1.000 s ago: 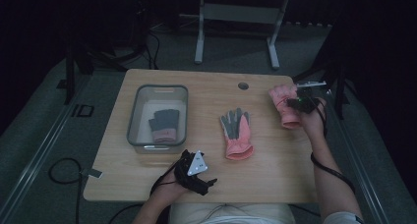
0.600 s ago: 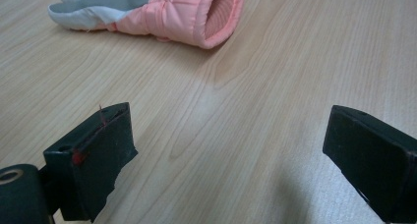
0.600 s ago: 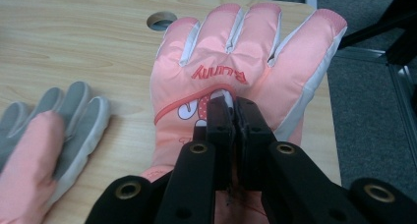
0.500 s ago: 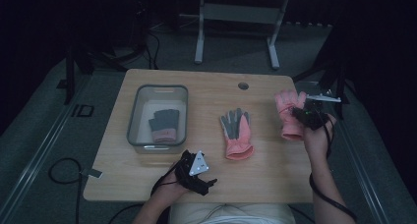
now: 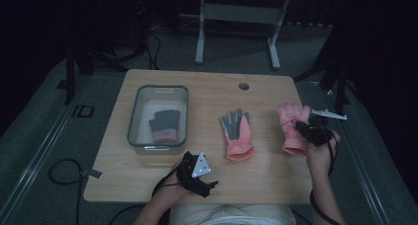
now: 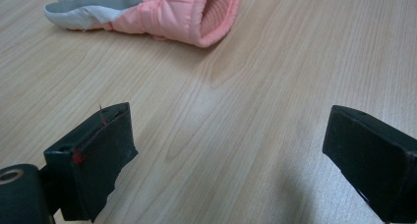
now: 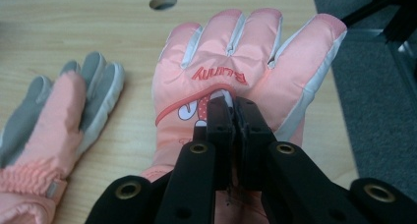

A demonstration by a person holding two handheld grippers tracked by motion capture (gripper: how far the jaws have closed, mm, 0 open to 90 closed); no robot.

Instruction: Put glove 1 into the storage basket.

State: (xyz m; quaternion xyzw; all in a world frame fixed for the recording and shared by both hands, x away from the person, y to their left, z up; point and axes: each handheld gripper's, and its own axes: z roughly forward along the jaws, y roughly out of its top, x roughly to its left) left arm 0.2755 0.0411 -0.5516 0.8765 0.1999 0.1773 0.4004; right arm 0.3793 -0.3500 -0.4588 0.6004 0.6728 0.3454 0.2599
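Note:
A pink glove [image 5: 292, 121] printed with red letters lies back-up near the table's right edge, and my right gripper [image 5: 304, 130] is shut on its fabric. In the right gripper view the jaws [image 7: 233, 106] pinch the back of this glove [image 7: 246, 47] just below the letters. A second pink glove [image 5: 236, 133] lies grey palm up at the table's middle, also visible as the glove [image 7: 54, 121] to the left. My left gripper [image 5: 204, 178] rests low near the front edge, open with nothing between its jaws [image 6: 226, 135], facing that glove's cuff [image 6: 196, 13].
A clear plastic bin [image 5: 133, 121] stands on the left half of the table with a dark grey glove [image 5: 164, 125] inside. A round cable hole [image 5: 243, 86] sits near the far edge. The floor drops away right beside the held glove.
My right gripper has drawn the pink glove back toward the person along the right edge. The left gripper has stayed put.

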